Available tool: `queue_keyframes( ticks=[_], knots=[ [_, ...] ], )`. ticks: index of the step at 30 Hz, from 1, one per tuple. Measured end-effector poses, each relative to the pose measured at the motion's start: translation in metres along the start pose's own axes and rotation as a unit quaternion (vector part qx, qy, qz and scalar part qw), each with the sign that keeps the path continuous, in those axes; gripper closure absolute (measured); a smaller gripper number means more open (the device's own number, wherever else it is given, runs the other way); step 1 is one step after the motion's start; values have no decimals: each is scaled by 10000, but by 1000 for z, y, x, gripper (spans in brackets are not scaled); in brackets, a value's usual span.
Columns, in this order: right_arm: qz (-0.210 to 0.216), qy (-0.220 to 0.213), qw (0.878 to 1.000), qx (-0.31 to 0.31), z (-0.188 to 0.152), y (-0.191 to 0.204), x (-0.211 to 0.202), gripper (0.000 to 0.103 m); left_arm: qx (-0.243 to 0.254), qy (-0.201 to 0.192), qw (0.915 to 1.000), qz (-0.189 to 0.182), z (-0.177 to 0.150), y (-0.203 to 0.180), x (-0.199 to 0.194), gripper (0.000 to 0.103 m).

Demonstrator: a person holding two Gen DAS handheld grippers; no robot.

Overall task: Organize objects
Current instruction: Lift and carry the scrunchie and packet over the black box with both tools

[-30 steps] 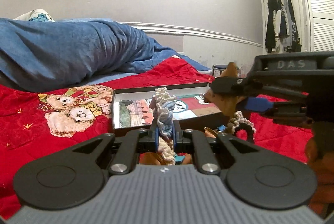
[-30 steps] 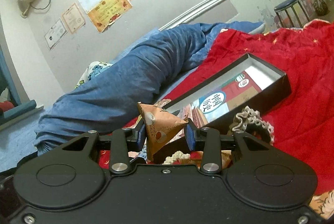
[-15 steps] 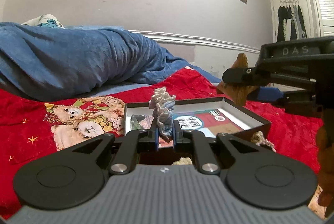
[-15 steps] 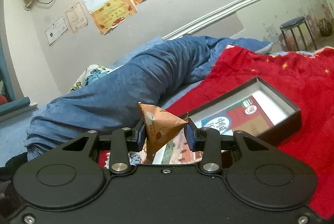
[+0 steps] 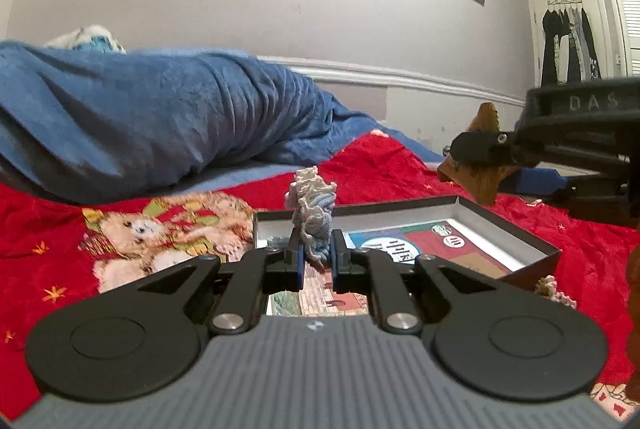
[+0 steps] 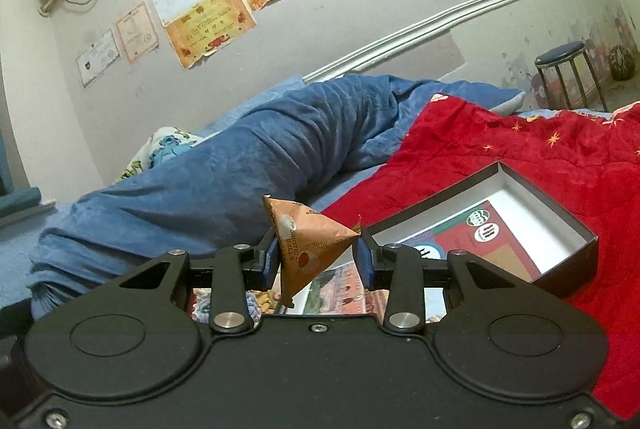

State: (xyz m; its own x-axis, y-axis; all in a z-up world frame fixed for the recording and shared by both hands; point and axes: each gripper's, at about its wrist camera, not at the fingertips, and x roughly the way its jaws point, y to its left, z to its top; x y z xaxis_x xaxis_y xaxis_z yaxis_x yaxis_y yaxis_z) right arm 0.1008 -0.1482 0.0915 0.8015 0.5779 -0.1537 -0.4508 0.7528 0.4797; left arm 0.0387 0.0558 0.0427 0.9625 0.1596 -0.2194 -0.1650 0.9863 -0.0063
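Note:
My left gripper [image 5: 316,261] is shut on a grey-white crocheted scrunchie [image 5: 312,213] and holds it above the near left part of an open dark box [image 5: 532,243] with a printed card inside. My right gripper [image 6: 318,257] is shut on an orange triangular snack packet [image 6: 306,245], above the box's [image 6: 576,229] left end. The right gripper also shows in the left wrist view [image 5: 492,161], above the box's right side, with the packet [image 5: 486,185] in it.
The box lies on a red bedspread [image 5: 384,165] with a teddy-bear print [image 5: 160,237]. A rolled blue blanket [image 5: 140,117] lies behind it against the wall. Another crocheted item [image 5: 554,289] lies by the box's near right corner. A stool [image 6: 568,69] stands beyond the bed.
Both grippers have risen and moved forward over the box, each still holding its item. The items that lay in front of the box have dropped out of view.

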Motion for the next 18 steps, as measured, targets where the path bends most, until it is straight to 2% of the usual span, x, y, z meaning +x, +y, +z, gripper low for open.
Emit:
queue_keyframes(
  ticks=[5, 10, 18],
  knots=[
    [-164, 75, 9998, -78, -11, -8, 14, 66, -146, 443, 9988, -146, -3, 6, 20, 88],
    [-273, 172, 9995, 47, -21, -21, 21, 66, -108, 448, 9988, -183, -9, 6, 26, 87],
    [-322, 131, 9989, 308, -30, -38, 27, 66, -40, 709, 9968, -367, -13, 5, 36, 87]
  ],
)
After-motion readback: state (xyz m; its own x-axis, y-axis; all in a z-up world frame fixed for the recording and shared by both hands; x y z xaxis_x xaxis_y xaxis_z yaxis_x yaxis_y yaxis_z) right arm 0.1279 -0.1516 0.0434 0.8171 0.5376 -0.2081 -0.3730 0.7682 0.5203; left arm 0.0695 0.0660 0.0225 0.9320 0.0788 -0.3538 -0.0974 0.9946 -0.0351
